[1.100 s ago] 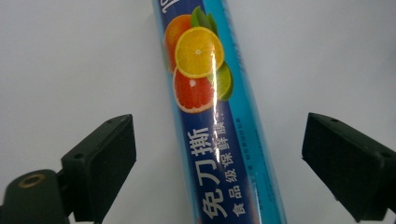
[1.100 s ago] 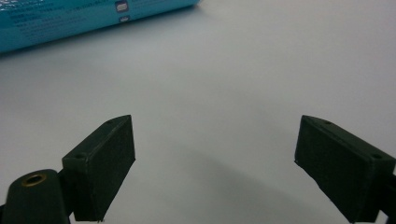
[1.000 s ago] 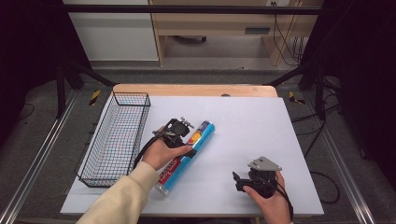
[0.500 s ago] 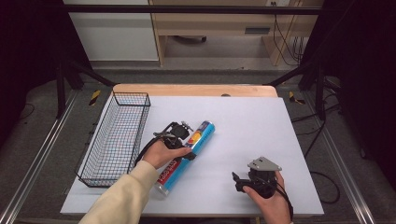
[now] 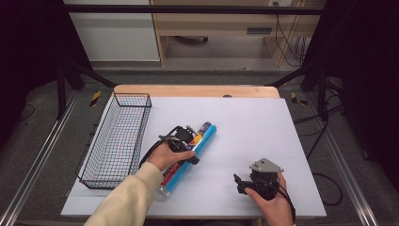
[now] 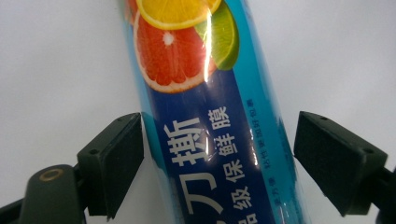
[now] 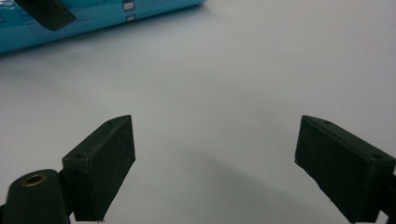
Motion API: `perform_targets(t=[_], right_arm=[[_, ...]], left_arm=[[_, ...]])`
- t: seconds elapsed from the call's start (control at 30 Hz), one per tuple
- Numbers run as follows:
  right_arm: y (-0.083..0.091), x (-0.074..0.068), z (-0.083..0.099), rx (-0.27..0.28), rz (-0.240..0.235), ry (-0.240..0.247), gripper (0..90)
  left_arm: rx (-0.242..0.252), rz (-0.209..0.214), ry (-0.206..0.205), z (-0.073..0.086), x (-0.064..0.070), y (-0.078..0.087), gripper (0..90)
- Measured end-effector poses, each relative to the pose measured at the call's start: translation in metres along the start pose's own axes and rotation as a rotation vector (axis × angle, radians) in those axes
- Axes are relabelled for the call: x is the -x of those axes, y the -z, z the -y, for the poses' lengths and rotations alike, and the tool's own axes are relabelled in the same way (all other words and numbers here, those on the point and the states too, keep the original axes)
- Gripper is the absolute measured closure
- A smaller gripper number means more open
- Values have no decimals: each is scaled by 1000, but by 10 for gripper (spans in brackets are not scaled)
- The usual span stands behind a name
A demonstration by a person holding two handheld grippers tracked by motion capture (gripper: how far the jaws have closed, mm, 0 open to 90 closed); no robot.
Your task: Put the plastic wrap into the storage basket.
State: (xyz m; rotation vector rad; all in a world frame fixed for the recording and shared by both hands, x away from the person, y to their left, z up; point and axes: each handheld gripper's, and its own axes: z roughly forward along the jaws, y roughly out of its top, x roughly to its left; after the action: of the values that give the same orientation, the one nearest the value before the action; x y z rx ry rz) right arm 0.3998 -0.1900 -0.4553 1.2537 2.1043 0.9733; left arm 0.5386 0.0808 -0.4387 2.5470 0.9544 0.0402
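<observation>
In your high view, your left hand point(image 5: 170, 155) and the left gripper point(image 5: 184, 137) cover the middle of the blue tube point(image 5: 207, 133), so you cannot see there whether the jaws touch it, and its print is too small to read. In your left gripper view the tube point(image 6: 210, 140) runs off the top and bottom edges, hiding both ends, and its small white print is blurred. In your right gripper view the tube point(image 7: 140, 14) is cut by the top and left edges, its labels unreadable, and a dark shape point(image 7: 46, 11) at the top edge crosses it, too cropped to identify.
</observation>
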Motion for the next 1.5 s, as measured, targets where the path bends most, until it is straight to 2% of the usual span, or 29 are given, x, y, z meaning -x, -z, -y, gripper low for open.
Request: perform_targets(t=[0.27,0.73,0.97,1.37,1.5], right_arm=[[0,0,0,-4,-1,8,124],[-1,-1,0,-5,-5,8,123],[-1,-1,0,-5,-3,12,123],[0,-1,0,-7,-4,7,123],[-1,-1,1,-7,-5,8,123]], left_arm=[[-7,-10,16,-1,0,-5,176],[-35,-9,21,-1,1,-12,227],[-33,-7,48,-1,0,-12,254],[-27,-38,79,-1,4,-11,276],[-28,-50,75,-1,5,-10,281]])
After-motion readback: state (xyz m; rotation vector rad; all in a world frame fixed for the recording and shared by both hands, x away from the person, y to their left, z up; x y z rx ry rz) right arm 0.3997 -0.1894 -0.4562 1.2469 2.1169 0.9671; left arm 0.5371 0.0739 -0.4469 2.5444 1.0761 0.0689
